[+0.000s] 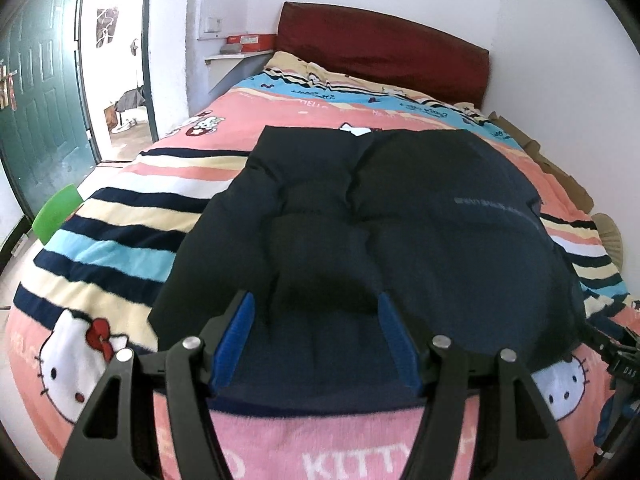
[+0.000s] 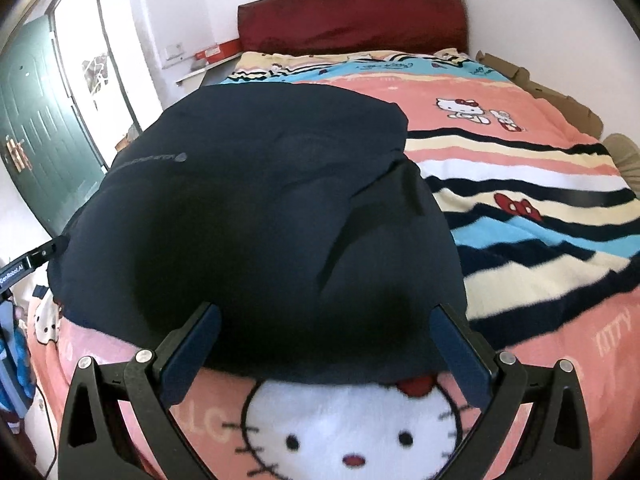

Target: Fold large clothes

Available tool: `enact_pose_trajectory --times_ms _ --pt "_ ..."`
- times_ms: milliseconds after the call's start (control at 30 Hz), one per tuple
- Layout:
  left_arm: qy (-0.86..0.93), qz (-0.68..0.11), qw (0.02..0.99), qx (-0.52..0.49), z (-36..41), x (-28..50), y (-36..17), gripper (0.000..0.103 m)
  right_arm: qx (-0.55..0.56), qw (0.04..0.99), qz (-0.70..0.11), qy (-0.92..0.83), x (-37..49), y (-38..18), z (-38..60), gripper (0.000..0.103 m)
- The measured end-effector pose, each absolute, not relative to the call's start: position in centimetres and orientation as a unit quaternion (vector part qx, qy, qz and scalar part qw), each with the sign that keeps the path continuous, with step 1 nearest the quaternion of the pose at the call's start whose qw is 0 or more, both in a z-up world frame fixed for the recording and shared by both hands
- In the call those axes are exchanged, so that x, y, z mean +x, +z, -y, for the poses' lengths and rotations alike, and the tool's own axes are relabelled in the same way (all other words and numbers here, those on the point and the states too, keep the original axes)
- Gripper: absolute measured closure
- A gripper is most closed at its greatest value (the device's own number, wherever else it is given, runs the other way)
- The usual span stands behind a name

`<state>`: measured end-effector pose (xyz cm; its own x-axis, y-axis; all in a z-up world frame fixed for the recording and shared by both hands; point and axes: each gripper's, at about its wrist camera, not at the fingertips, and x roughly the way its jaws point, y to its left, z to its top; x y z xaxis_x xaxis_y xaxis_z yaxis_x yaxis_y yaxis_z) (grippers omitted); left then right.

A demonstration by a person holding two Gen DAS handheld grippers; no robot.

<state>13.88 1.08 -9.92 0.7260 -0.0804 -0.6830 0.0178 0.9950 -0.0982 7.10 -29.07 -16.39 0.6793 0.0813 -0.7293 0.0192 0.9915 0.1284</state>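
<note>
A bed (image 1: 120,216) with a striped Hello Kitty blanket (image 2: 520,208) fills a small white-walled room, a dark red headboard (image 1: 384,44) at its far end. The left tool (image 1: 316,300) hangs released, blue pads spread wide over the near hem of a dark navy garment (image 1: 400,220). The right tool (image 2: 326,312) is likewise spread apart above the same garment (image 2: 248,200), grasping nothing. The garment lies flat along the bed's near edge, reaching toward the middle. A green door (image 1: 36,112) stands open at the left.
</note>
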Motion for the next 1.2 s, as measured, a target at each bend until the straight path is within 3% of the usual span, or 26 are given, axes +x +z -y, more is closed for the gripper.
enact_pose_trajectory --times_ms 800,1200 --pt "-0.018 -0.365 0.931 -0.002 0.7 2.4 -9.8 0.04 0.037 0.92 -0.39 -0.017 -2.1 -16.1 25.5 0.001" --pt "0.042 -0.354 0.933 0.046 1.7 0.2 -10.9 0.04 0.009 0.941 -0.33 -0.072 -5.8 -13.9 24.5 0.001"
